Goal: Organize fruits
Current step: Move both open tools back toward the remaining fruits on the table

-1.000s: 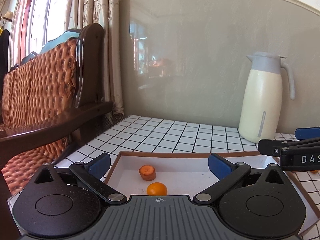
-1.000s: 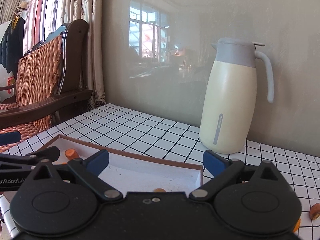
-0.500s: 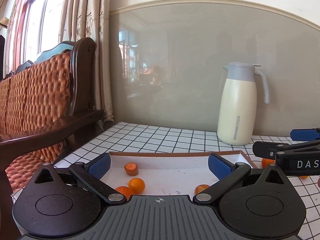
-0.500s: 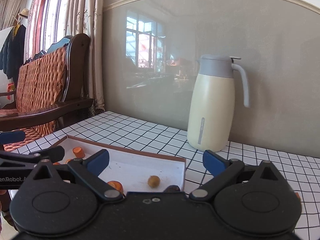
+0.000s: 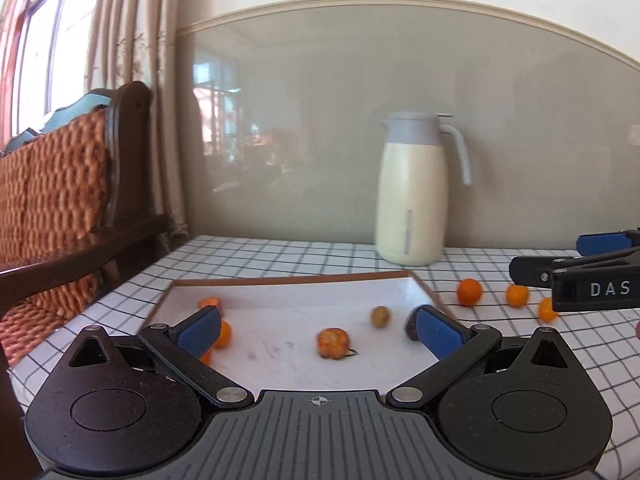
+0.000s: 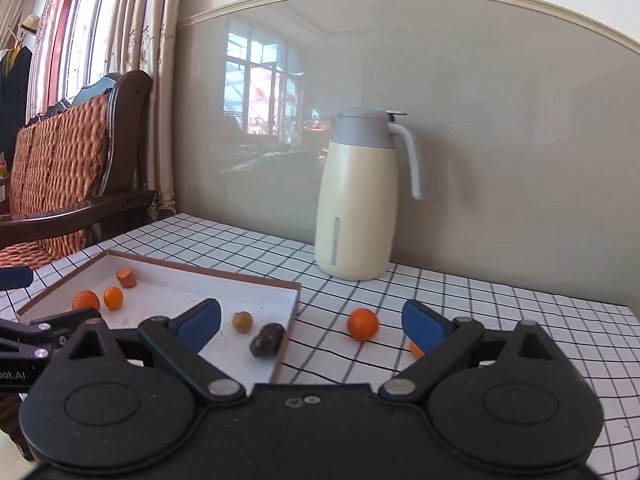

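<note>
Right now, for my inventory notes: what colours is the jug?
Cream body, grey lid and handle on the jug; clearest in the right wrist view.

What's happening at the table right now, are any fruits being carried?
No fruit is being carried. A person holds two hand-held grippers over the checked table; the left hand-held gripper and the right hand-held gripper are both open and empty, the right one's jaws having just closed slightly. The tray already holds several small fruits, including a dark fruit. Small oranges, such as one orange, lie loose on the table right of the tray.
</note>
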`<state>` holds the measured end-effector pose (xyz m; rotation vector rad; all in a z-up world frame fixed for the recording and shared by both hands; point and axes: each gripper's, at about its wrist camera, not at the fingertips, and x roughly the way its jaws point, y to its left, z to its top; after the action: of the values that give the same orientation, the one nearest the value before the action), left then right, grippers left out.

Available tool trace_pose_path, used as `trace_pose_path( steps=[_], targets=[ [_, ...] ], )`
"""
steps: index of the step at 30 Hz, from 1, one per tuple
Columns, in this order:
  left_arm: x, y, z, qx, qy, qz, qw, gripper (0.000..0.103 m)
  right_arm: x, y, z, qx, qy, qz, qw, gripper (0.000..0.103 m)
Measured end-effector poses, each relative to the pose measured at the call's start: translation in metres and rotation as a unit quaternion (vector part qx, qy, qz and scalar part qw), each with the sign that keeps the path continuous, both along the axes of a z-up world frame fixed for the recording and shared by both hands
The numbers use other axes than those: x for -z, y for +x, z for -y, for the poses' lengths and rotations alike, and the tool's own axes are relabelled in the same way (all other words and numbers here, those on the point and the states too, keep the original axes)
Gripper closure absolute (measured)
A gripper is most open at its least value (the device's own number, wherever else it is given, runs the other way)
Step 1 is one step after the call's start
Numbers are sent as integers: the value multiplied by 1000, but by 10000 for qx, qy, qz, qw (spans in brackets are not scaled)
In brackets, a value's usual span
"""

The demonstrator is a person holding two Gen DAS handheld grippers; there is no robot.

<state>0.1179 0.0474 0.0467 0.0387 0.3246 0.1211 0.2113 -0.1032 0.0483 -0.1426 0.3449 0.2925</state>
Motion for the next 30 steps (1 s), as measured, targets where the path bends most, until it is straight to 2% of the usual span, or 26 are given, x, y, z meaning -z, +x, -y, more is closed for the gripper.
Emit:
trace_pose_path(
  steps=[8,15,30],
  targets=[
    [-3,-3,35,297,20,14,9996,0,1,-16,37,276,-97,2,9996,15],
    [3,1,70,611,220,12,9979,0,3,-22,69,582,-135,-21,9982,18],
    [13,22,140,1233,211,-7,9921,1,15,-27,142,1309,-179,-89,9912,22]
  ],
)
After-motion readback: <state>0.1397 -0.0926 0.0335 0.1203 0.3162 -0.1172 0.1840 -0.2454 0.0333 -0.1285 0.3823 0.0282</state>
